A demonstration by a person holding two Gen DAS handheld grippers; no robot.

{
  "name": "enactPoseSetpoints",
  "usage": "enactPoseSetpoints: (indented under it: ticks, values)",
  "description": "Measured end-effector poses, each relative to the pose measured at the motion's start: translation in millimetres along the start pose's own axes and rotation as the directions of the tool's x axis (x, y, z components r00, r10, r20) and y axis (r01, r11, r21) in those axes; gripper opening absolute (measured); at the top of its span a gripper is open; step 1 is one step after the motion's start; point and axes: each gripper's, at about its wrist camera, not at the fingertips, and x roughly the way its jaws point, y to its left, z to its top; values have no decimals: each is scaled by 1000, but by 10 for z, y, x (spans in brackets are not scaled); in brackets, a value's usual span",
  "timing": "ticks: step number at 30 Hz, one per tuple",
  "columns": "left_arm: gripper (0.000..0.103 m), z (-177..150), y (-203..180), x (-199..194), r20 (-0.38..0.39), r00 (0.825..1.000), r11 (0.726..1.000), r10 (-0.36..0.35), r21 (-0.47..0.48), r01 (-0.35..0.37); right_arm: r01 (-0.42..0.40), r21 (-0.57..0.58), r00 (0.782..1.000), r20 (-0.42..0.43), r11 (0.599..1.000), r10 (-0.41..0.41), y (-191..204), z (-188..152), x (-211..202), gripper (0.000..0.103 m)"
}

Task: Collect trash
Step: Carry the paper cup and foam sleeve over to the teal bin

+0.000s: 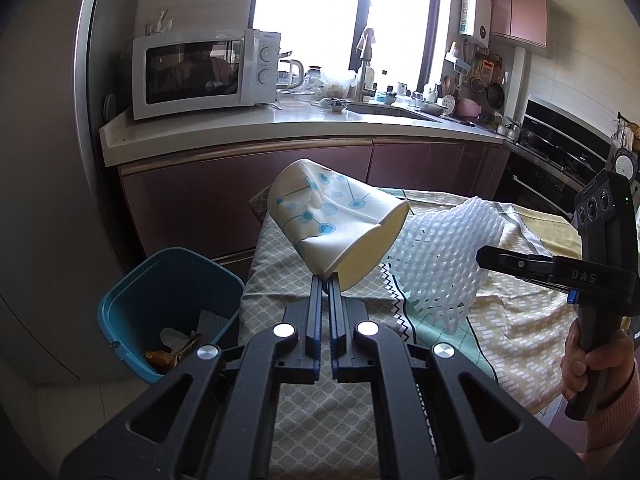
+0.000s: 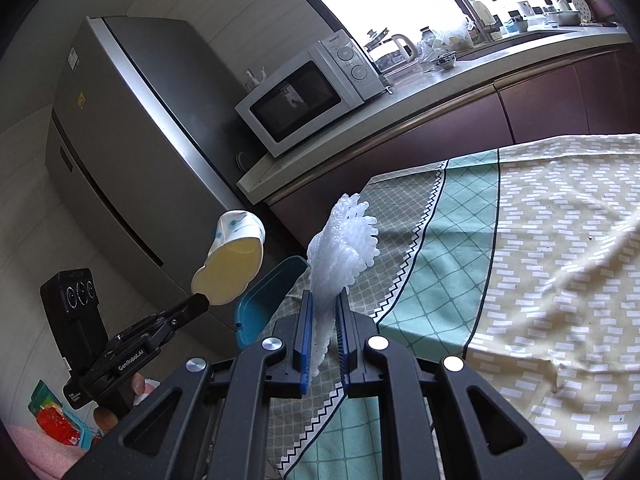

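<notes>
Two pieces of trash are held in the air: a crushed paper cup (image 1: 340, 224), pinched by its rim at the tips of the left gripper (image 1: 325, 280), and a white foam net (image 2: 340, 248) squeezed between the narrow fingers of the right gripper (image 2: 325, 300). Below and left of the left fingers stands a blue bin (image 1: 132, 292), beside the cloth-covered table (image 1: 520, 320).

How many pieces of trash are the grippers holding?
2. A crushed paper cup is pinched in the left gripper, near the blue bin. A white foam net is in the right gripper, over the table.
</notes>
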Motion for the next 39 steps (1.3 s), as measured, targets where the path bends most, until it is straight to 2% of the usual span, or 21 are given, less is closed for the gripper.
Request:
enactPoseSetpoints:
  ticks: [39]
  values:
    - [3,-139,463,-159,1,996,994,90,-61,-90,-73,-54,994,-79,996,69,331,52,550,10]
